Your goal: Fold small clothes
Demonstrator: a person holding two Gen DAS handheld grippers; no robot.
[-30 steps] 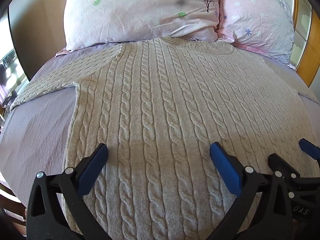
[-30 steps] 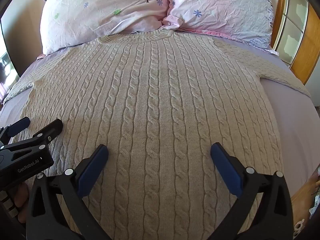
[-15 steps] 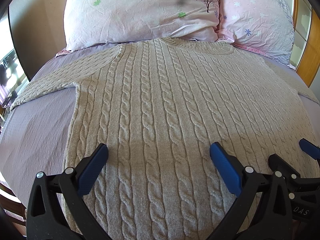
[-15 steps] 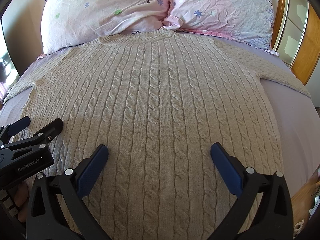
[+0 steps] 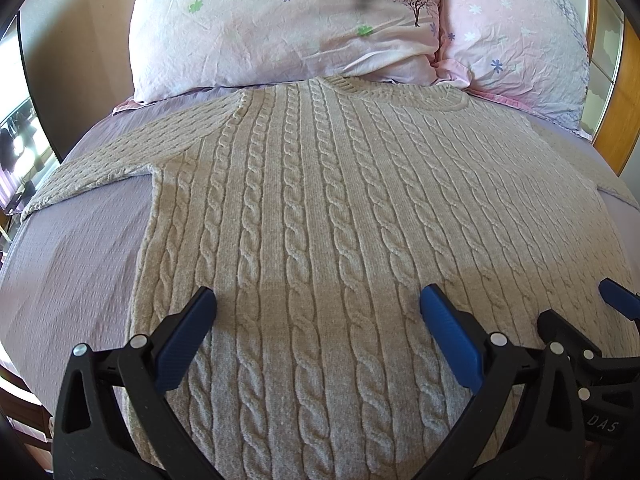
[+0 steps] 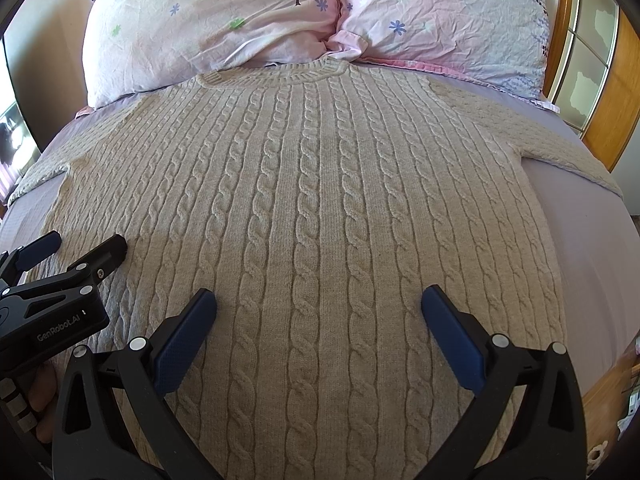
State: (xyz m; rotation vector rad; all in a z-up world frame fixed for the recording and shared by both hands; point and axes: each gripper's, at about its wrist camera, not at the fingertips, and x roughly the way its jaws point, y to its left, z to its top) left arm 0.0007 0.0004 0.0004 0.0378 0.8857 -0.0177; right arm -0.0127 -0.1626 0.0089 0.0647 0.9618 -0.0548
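Observation:
A beige cable-knit sweater [image 5: 328, 208] lies flat on the bed, neckline toward the pillows and both sleeves spread out sideways; it also fills the right wrist view [image 6: 320, 208]. My left gripper [image 5: 318, 308] hovers open and empty over the sweater's lower left part. My right gripper [image 6: 319, 308] hovers open and empty over its lower right part. Each gripper shows at the edge of the other's view: the right gripper [image 5: 584, 312] and the left gripper [image 6: 76, 246], both with jaws apart. The sweater's bottom hem is hidden below the grippers.
The bed has a lilac sheet [image 5: 76, 256], also seen in the right wrist view [image 6: 592, 248]. Two pink flowered pillows [image 5: 288, 24] [image 6: 440, 16] lie against the headboard. A wooden frame with glass panes [image 6: 592, 60] stands at the right.

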